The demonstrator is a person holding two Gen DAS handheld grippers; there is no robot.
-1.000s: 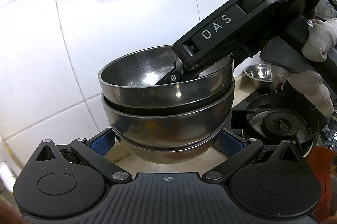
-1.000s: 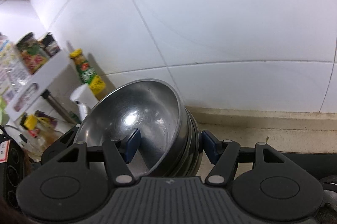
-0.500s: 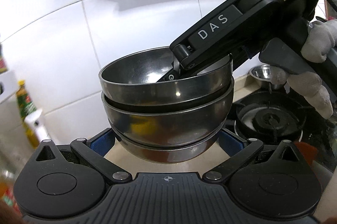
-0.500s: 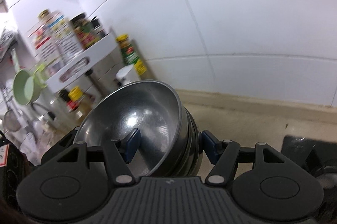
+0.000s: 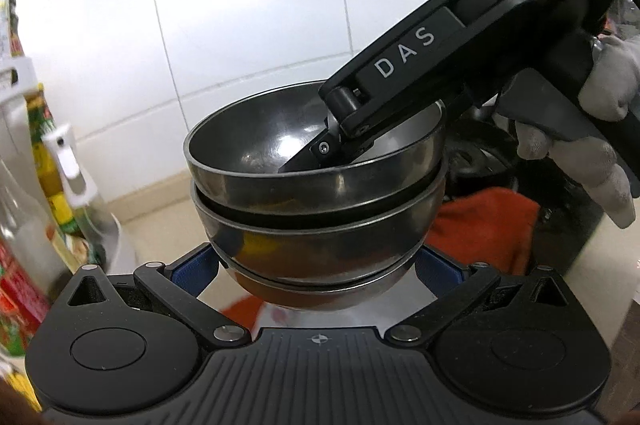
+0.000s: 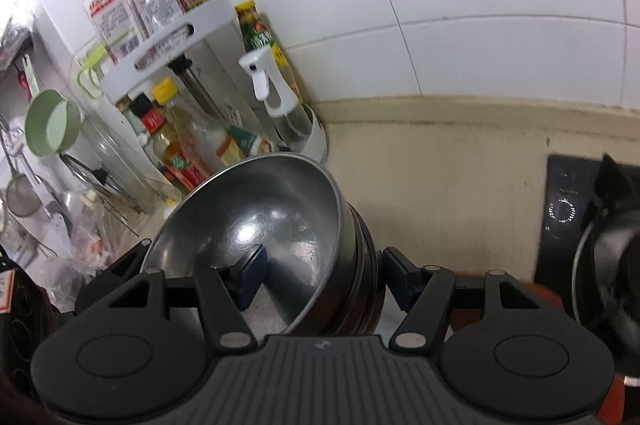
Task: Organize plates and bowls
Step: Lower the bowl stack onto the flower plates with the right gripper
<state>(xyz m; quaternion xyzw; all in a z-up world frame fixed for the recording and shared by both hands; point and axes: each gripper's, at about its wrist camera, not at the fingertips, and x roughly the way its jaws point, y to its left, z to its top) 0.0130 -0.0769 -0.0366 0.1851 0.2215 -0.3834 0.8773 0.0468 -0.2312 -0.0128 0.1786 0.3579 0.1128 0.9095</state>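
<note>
from left wrist, left tongs [image 5: 316,273] clasp bowl stack [image 5: 316,185]; right tongs [image 6: 320,275] pinch stack wall; right wrist alone shows condiment rack [image 6: 168,41]

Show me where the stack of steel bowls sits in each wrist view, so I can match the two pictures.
Left wrist: stack of steel bowls centre frame, upright, above the left gripper, whose blue pads flank its base.
Right wrist: stack lower centre, tilted, its rim between the right gripper's pads.
Shared landmark: the white spray bottle, far left there; here above the bowls by the white rack.
</note>
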